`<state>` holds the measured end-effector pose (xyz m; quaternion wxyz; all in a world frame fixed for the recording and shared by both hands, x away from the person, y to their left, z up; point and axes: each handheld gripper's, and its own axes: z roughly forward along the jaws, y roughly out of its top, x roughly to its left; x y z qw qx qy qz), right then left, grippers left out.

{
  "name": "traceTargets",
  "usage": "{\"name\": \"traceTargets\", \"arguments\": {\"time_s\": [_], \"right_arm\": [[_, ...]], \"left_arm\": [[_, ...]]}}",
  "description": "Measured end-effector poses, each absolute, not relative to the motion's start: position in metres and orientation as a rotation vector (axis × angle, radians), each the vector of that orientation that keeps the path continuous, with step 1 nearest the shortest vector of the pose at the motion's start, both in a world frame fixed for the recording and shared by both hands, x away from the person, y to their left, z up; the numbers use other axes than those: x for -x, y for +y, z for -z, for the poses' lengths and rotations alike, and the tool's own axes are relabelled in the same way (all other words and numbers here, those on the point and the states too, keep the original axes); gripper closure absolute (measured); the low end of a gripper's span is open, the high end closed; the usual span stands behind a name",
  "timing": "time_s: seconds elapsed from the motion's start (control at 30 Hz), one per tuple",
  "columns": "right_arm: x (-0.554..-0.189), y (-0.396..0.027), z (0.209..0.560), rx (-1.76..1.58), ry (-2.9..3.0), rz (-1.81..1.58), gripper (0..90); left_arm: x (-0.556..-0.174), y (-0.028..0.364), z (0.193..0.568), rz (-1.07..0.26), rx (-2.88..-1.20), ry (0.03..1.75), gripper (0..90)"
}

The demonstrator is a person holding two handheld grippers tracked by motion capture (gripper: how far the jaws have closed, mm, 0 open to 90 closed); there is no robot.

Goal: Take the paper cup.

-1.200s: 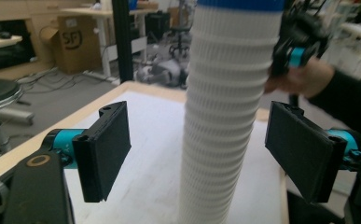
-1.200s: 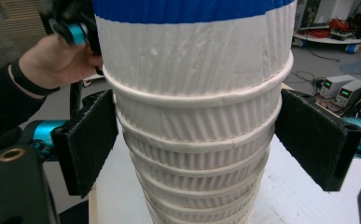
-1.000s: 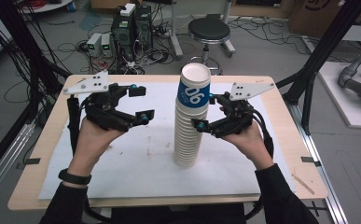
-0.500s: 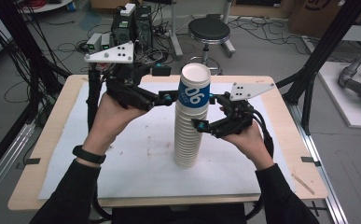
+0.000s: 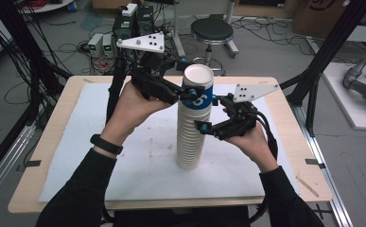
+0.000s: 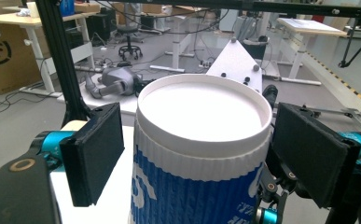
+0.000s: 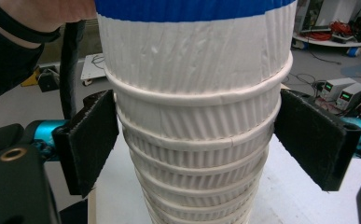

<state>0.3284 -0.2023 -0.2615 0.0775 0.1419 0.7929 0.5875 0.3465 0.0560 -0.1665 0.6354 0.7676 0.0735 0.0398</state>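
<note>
Ribbed white cup stack point(image 5: 191, 137), blue-banded top cup point(image 5: 198, 92)

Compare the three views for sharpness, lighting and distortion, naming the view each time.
High view: soft, dim, with the top cup palest. Left gripper view: evenly lit, with the cup rim fairly crisp and the background room soft. Right gripper view: cup stack looms large, with its ribbing clear and no strong glare.

A robotics lab or workshop, not a home.

Beyond the far edge of the wooden table point(image 5: 53, 109) stand electronic boxes point(image 5: 106, 43) with loose cables point(image 5: 67, 47) across the grey floor, a black stool point(image 5: 212, 31), a black metal frame point(image 5: 329, 52), height-adjustable desks point(image 6: 304, 28), a cardboard box point(image 6: 5, 56) and a grey robot arm point(image 6: 115, 84).
</note>
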Motion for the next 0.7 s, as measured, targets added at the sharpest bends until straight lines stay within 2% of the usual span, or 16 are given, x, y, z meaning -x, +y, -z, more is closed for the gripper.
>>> {"name": "traceTargets", "arguments": {"time_s": [0.17,0.43,0.7], "right_arm": [[-0.3283,-0.2030,0.2614,-0.422,2.378,-1.759,14.6],[-0.3286,-0.2032,0.2616,-0.425,2.377,-1.761,14.6],[-0.3282,-0.2035,0.2614,-0.424,2.377,-1.760,14.8]], "left_arm": [[-0.3473,0.0535,0.1654,-0.096,-1.747,0.167,17.5],[-0.3488,0.0514,0.1646,-0.097,-1.754,0.145,28.2],[-0.3467,0.0506,0.1628,-0.113,-1.760,0.139,28.8]]}}
